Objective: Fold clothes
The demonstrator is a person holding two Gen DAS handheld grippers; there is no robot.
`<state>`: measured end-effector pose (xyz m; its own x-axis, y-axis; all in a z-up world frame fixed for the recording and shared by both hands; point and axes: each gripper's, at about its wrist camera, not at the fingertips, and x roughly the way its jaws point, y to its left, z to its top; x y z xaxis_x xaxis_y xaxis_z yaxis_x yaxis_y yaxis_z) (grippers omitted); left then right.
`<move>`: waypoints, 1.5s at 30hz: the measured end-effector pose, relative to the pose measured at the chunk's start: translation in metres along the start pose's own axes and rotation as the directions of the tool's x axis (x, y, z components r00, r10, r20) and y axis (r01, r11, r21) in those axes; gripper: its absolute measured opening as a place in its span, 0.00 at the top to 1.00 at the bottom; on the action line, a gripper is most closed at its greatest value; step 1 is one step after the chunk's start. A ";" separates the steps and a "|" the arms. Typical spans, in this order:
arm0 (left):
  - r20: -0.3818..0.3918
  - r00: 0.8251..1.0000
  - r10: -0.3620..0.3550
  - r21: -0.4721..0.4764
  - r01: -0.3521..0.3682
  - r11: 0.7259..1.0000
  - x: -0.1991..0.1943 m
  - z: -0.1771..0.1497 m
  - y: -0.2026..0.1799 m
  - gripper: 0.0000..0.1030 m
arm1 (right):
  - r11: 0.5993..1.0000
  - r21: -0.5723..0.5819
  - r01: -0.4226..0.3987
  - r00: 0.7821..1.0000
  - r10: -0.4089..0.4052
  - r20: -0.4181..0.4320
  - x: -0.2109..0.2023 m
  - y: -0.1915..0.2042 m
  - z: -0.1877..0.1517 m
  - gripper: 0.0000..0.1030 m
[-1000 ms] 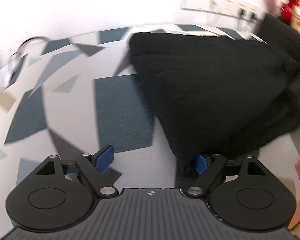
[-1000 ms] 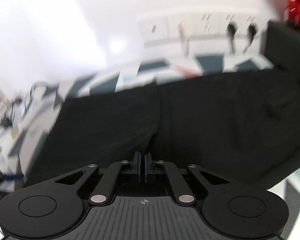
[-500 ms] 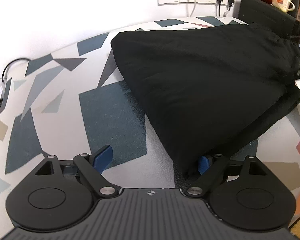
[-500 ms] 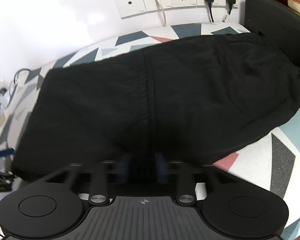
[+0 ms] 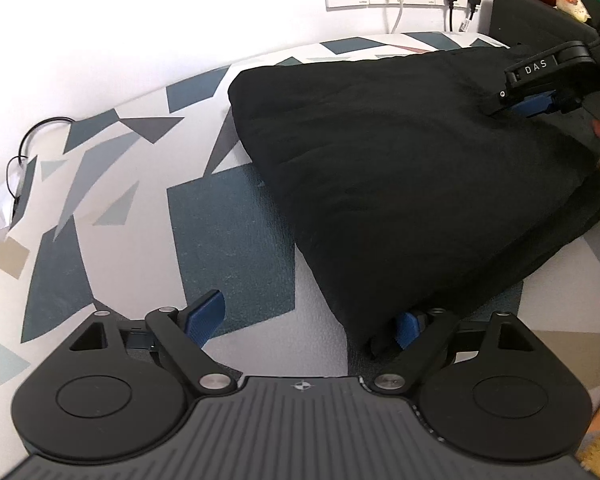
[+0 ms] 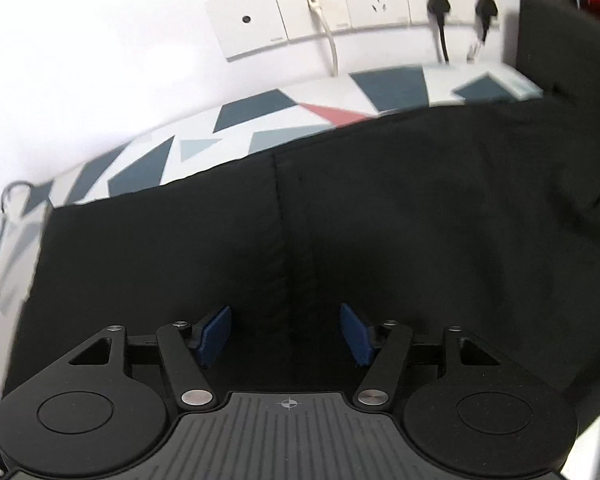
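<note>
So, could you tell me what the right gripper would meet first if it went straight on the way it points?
Most likely the black garment: the right gripper points down at it with open fingers, and the cloth fills its view ahead. Depth is unclear.

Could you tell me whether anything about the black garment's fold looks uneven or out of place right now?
Slightly. On the black garment, the lower layer juts out past the upper one along its right edge, so the edges are not flush. Nothing looks spilled or damaged on the patterned surface.

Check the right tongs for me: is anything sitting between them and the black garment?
Nothing visible. The right tongs, whose jaws have just been closing, stand apart directly over the black garment, with only bare cloth between the pads. No other object lies on that stretch of fabric.
</note>
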<state>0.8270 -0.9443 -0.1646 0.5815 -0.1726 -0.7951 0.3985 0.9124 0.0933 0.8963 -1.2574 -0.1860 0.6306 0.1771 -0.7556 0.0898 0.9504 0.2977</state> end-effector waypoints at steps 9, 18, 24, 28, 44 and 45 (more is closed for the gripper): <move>0.025 0.956 -0.292 -0.107 0.293 0.950 -0.018 0.010 0.024 0.16 | 0.999 -0.039 0.012 0.999 -0.011 0.034 -0.003 -0.012 0.006 0.85; 0.148 0.941 -0.304 -0.490 0.337 0.804 0.001 0.028 0.072 0.13 | 0.996 -0.041 0.081 0.992 -0.076 0.104 -0.009 -0.018 -0.005 0.63; 0.130 0.963 -0.237 -0.474 0.271 0.838 0.036 0.055 0.061 0.16 | 0.986 0.156 0.064 0.972 -0.097 0.215 -0.062 -0.048 -0.029 0.46; 0.187 0.954 -0.236 -0.418 0.294 0.860 0.042 0.085 0.060 0.16 | 0.995 0.072 0.069 0.969 -0.084 0.233 -0.086 -0.045 -0.049 0.48; 0.106 0.975 -0.196 -0.198 0.214 0.956 0.122 0.154 0.016 0.04 | 1.000 0.018 -0.024 0.997 0.023 0.070 -0.072 -0.032 -0.071 0.82; 0.103 0.977 -0.185 -0.183 0.201 0.962 0.123 0.154 0.012 0.02 | 0.999 0.032 -0.028 0.997 0.026 0.066 -0.070 -0.034 -0.072 0.82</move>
<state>1.0131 -1.0118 -0.1688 0.5678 -0.3754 -0.7325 0.3706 0.9112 -0.1797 0.7936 -1.2841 -0.1849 0.6823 0.1841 -0.7075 0.0971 0.9364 0.3374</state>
